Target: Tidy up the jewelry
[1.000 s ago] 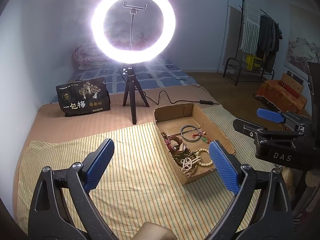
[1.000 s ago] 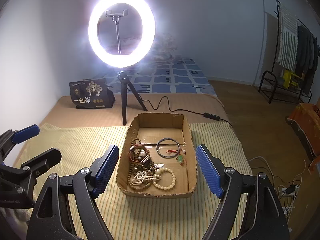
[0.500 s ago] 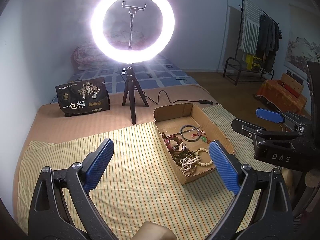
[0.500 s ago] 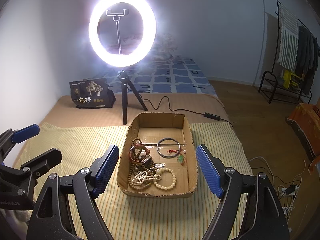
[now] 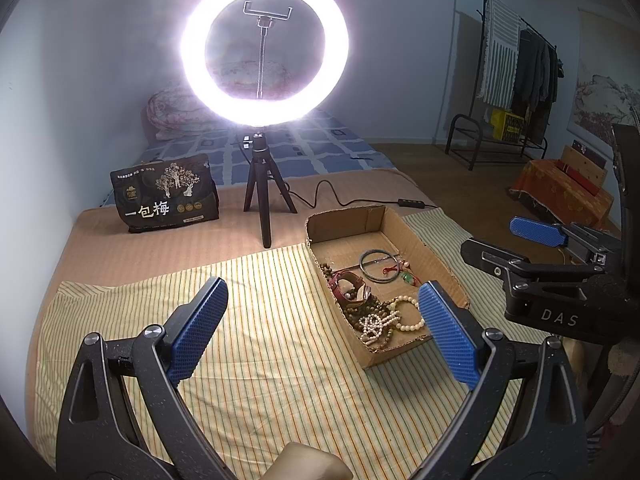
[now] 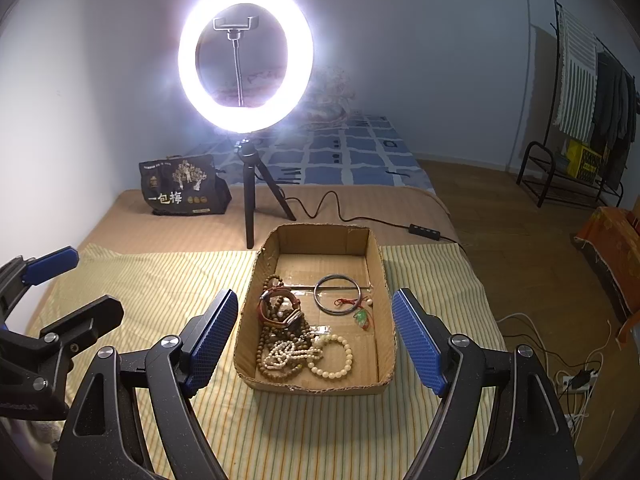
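Note:
A shallow cardboard box (image 6: 382, 276) sits on a striped yellow cloth (image 6: 172, 280) and holds tangled jewelry: brown bead strings (image 6: 276, 312), a white pearl strand (image 6: 286, 354), a cream bead bracelet (image 6: 334, 358), a dark bangle (image 6: 338, 298) and a green pendant on red cord (image 6: 362, 316). My right gripper (image 6: 316, 336) is open and empty, held above the box's near end. My left gripper (image 5: 320, 320) is open and empty over the cloth, left of the box (image 5: 424, 246). The right gripper also shows in the left wrist view (image 5: 520, 248).
A lit ring light on a black tripod (image 6: 250, 208) stands behind the box, its cable (image 6: 360, 216) running right. A black printed bag (image 6: 182, 190) stands at the back left. The bed's right edge drops to a wooden floor with cables (image 6: 560, 360).
Both views have shifted very slightly; the grippers stay open and the jewelry has not moved.

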Action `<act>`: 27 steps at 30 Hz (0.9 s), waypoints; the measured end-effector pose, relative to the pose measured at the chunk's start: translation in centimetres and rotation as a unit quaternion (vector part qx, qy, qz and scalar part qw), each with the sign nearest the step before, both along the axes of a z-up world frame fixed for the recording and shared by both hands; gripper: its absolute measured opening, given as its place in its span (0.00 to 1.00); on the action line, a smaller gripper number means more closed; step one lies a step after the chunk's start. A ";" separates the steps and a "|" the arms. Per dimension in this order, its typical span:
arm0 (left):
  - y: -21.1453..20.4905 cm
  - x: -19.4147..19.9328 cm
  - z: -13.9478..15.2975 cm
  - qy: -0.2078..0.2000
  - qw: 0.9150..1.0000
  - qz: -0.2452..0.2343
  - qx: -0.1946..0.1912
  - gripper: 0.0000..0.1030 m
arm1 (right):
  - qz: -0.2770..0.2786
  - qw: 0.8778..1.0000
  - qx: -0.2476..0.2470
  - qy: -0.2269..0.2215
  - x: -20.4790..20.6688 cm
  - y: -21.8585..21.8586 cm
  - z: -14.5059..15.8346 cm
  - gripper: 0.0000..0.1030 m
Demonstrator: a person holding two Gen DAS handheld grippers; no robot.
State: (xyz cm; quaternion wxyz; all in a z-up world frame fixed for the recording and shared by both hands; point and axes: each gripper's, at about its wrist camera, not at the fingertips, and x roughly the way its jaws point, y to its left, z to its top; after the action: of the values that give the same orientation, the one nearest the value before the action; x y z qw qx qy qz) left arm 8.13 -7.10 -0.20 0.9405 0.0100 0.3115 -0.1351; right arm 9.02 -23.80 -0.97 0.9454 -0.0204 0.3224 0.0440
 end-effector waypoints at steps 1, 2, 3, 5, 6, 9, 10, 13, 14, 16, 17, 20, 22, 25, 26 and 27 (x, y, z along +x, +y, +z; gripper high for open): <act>0.0 0.0 0.0 0.000 1.000 0.000 0.000 0.95 | 0.000 1.000 0.000 0.000 0.0 0.0 0.0 0.77; 0.0 0.0 0.0 0.000 1.000 0.000 0.001 0.95 | 0.001 1.000 0.000 0.000 0.0 0.0 0.0 0.77; 0.0 0.0 0.0 0.000 1.000 0.001 0.000 0.95 | 0.001 1.000 0.000 0.000 0.0 0.0 0.0 0.77; -0.1 0.0 0.0 0.000 1.000 0.001 0.000 0.95 | 0.001 1.000 0.000 0.001 0.0 0.0 0.0 0.77; -0.1 0.0 0.0 0.000 1.000 0.001 0.000 0.95 | 0.001 1.000 0.000 0.001 -0.1 0.0 0.0 0.77; -0.1 0.0 0.0 0.000 1.000 0.001 0.000 0.95 | 0.001 1.000 0.000 0.001 0.0 0.1 -0.1 0.77; -0.1 0.0 0.0 0.000 1.000 0.001 0.000 0.95 | 0.001 1.000 0.000 0.001 0.0 0.1 0.0 0.77; -0.1 0.0 0.1 0.000 1.000 0.001 0.001 0.95 | 0.001 1.000 0.000 0.001 0.0 0.1 -0.1 0.77; -0.1 0.0 0.1 0.000 1.000 0.001 0.001 0.95 | 0.001 1.000 0.000 0.001 0.0 0.1 -0.1 0.77; -0.2 0.0 0.1 0.001 1.000 0.001 0.004 0.95 | 0.001 1.000 0.000 0.001 0.0 0.1 0.0 0.77; -0.2 0.0 0.1 -0.001 1.000 0.001 0.007 0.95 | 0.000 1.000 0.000 0.001 0.0 0.1 0.0 0.77; -0.5 -0.1 0.1 -0.004 1.000 -0.001 0.015 0.95 | 0.001 1.000 0.000 0.001 0.1 0.1 0.0 0.77; -0.7 -0.3 0.1 -0.006 1.000 0.000 0.022 0.95 | 0.000 1.000 0.001 0.002 0.0 0.0 -0.1 0.77; -0.7 -0.4 0.1 -0.003 1.000 -0.003 0.018 0.95 | -0.001 1.000 0.001 0.002 -0.1 0.0 -0.2 0.77; -0.6 -0.5 0.1 -0.001 1.000 -0.006 0.015 0.95 | -0.001 1.000 0.001 0.003 -0.1 0.0 -0.2 0.77; -0.6 -0.5 0.2 0.000 1.000 -0.009 0.012 0.95 | -0.002 1.000 0.002 0.004 -0.1 0.0 -0.3 0.77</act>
State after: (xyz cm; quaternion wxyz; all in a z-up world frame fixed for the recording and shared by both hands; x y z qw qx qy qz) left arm 7.58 -7.66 -0.04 0.9391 0.0240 0.3130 -0.1396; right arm 8.91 -23.83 -1.23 0.9442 -0.0179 0.3261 0.0430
